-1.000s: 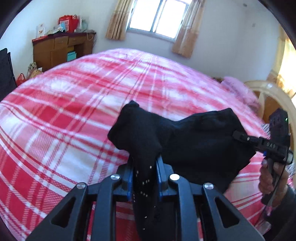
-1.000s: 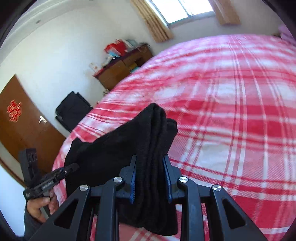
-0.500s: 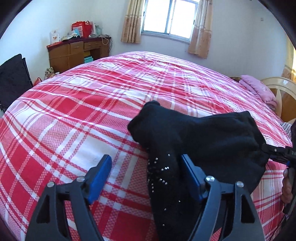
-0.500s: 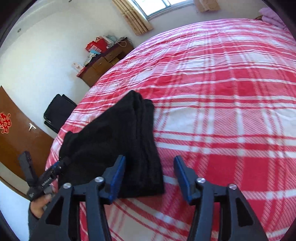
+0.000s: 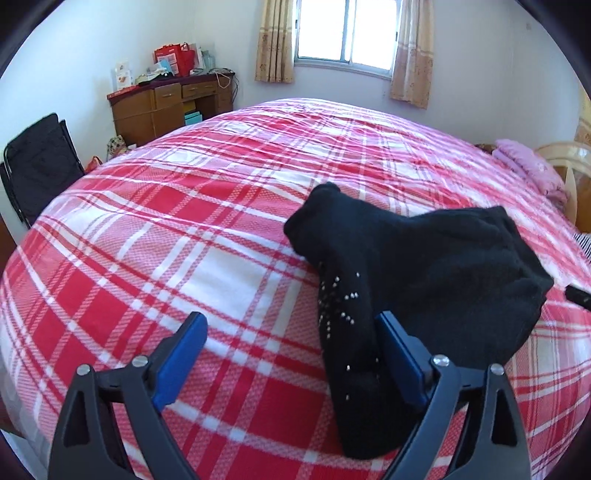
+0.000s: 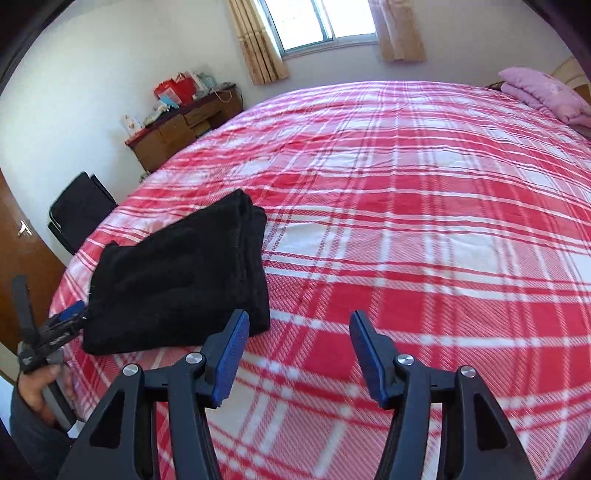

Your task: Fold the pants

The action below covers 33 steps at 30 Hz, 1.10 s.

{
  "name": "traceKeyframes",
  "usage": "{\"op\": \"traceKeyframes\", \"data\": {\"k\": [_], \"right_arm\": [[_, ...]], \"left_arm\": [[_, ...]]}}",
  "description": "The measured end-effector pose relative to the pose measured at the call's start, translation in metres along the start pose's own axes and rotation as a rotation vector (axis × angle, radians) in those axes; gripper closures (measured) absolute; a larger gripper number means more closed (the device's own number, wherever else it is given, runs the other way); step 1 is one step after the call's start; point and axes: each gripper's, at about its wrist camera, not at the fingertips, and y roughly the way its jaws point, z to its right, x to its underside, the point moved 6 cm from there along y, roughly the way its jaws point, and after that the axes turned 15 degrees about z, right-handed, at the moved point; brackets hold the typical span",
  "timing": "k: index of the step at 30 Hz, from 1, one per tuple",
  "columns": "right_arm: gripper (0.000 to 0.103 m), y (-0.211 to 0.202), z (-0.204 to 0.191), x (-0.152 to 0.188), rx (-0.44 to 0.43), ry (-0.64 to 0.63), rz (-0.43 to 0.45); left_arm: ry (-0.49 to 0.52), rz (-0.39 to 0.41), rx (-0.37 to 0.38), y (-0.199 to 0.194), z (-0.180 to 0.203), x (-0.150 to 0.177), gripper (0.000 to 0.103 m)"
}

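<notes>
The black pants [image 5: 436, 266] lie folded in a bundle on the red plaid bed [image 5: 166, 258]. A studded end of them runs back between the fingers of my left gripper [image 5: 290, 328]. Its jaws are opening wide, and the cloth rests beside the right pad [image 5: 391, 332] without being pinched. In the right wrist view the pants [image 6: 177, 280] lie to the left of my right gripper [image 6: 299, 328], which stands open over bare bedspread with nothing between its pads. A hand [image 6: 37, 387] holds the left gripper [image 6: 55, 328] at the pants' near-left corner.
A wooden desk [image 5: 170, 103] with red bags stands by the far wall under a curtained window [image 5: 347, 33]. A black folding chair [image 5: 37, 166] is at the bed's left. A pink pillow [image 6: 546, 92] and headboard [image 5: 565, 166] lie far right. A brown door [image 6: 22, 266] stands left.
Both grippers were shut on the pants and have opened, letting them go. The pants have settled flat on the bed. The right gripper has drawn off to the right of them.
</notes>
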Motion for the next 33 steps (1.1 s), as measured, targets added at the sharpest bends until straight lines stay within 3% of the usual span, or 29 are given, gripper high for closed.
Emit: {"op": "traceKeyframes", "data": {"k": [8, 14, 22, 27, 33], "right_arm": [[0.044, -0.027, 0.010, 0.000, 0.028, 0.006, 0.010], [0.044, -0.078, -0.008, -0.022, 0.036, -0.052, 0.103], [0.044, -0.171, -0.053, -0.061, 0.048, -0.174, 0.320], [0.029, -0.211, -0.076, -0.073, 0.038, -0.225, 0.425], [0.028, -0.221, -0.092, -0.073, 0.032, -0.268, 0.440]], "left_arm": [[0.044, 0.007, -0.043, -0.020, 0.000, -0.008, 0.009], [0.051, 0.114, -0.002, -0.056, 0.016, -0.043, 0.009], [0.052, 0.294, 0.074, -0.116, 0.046, -0.087, 0.009], [0.043, 0.416, 0.103, -0.158, 0.055, -0.111, 0.002], [0.063, 0.476, 0.137, -0.180, 0.066, -0.122, 0.000]]}}
